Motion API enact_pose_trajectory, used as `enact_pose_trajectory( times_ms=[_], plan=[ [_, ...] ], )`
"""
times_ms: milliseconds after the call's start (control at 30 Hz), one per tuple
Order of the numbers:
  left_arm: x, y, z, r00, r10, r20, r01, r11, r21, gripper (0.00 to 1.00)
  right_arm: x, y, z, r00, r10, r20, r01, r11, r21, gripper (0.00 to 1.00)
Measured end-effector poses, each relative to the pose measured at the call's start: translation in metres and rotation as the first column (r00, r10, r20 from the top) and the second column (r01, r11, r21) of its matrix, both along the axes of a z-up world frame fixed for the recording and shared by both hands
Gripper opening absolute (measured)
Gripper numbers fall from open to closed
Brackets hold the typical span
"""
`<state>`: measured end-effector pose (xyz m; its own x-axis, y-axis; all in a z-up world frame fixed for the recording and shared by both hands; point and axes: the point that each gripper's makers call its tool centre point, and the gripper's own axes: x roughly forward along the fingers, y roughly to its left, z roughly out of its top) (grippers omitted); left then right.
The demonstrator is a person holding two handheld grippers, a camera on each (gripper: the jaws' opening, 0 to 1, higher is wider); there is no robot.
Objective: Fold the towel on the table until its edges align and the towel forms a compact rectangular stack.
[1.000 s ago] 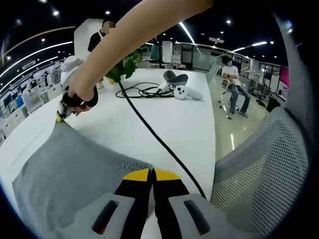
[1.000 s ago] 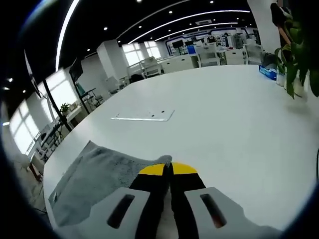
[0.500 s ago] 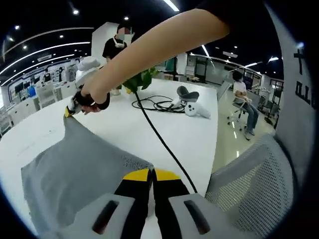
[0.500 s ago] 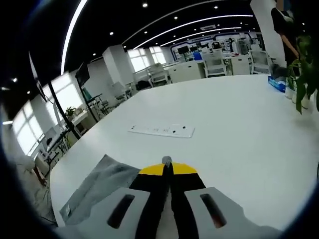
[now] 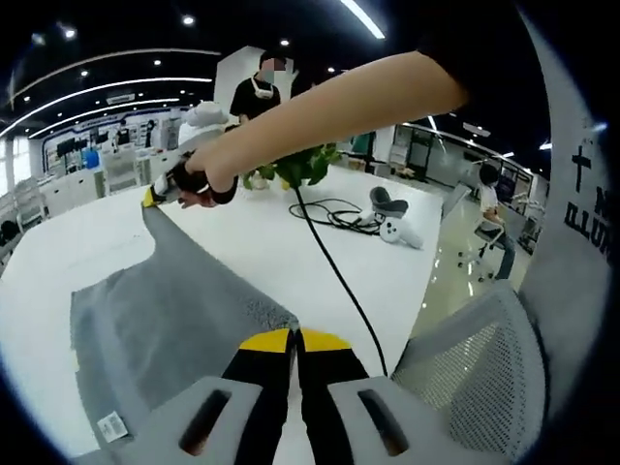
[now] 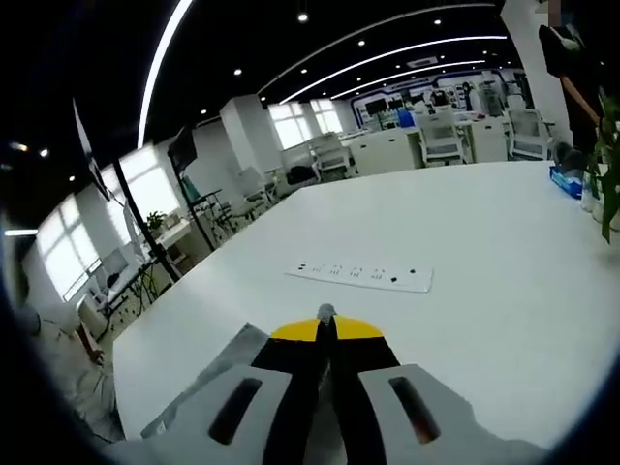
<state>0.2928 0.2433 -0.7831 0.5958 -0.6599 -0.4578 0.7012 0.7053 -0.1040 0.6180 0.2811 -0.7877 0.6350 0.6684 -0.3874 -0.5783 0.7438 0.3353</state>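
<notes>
The grey towel [image 5: 184,310] stretches between both grippers above the white table [image 5: 262,247]. My left gripper [image 5: 294,336] is shut on its near corner at the bottom of the left gripper view. Far up on the left, a hand holds my right gripper [image 5: 155,194], shut on the towel's far corner. A white label [image 5: 111,426] shows on the towel's lower edge. In the right gripper view my right gripper [image 6: 325,325] is shut, with a bit of grey cloth at its tip, and the towel [image 6: 208,387] hangs down to its left.
A black cable [image 5: 334,276] runs across the table past the towel's right side. A plant [image 5: 295,167] and white controllers [image 5: 392,228] sit at the far end. A mesh chair [image 5: 465,358] stands at the right. A white power strip [image 6: 363,276] lies ahead of my right gripper.
Both grippers have risen with the towel's corners held. More of the towel now hangs free, its label has come into sight, and the power strip sits nearer the right gripper.
</notes>
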Motion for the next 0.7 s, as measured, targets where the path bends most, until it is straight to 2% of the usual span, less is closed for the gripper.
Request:
enact_pose_trajectory(
  times_ms=[167, 367, 533, 700],
  plan=[
    [-0.003, 0.028, 0.006, 0.999, 0.053, -0.005, -0.053, 0.999, -0.011, 0.02, -0.002, 0.019, 0.017, 1.0, 0.01, 0.005, -0.01, 1.0, 0.02, 0.0],
    [-0.003, 0.057, 0.011, 0.991, 0.132, -0.033, -0.133, 0.99, -0.047, 0.02, -0.007, 0.045, 0.018, 0.999, 0.031, 0.009, -0.031, 0.999, 0.021, 0.0],
    [-0.006, 0.083, 0.01, 0.98, 0.191, -0.048, -0.193, 0.98, -0.037, 0.02, -0.009, 0.068, 0.022, 0.998, 0.067, 0.016, -0.067, 0.998, 0.017, 0.0],
    [-0.009, 0.099, 0.005, 0.976, 0.211, -0.055, -0.214, 0.976, -0.049, 0.02, -0.015, 0.087, 0.022, 0.996, 0.086, 0.017, -0.087, 0.996, 0.008, 0.0]
  ],
)
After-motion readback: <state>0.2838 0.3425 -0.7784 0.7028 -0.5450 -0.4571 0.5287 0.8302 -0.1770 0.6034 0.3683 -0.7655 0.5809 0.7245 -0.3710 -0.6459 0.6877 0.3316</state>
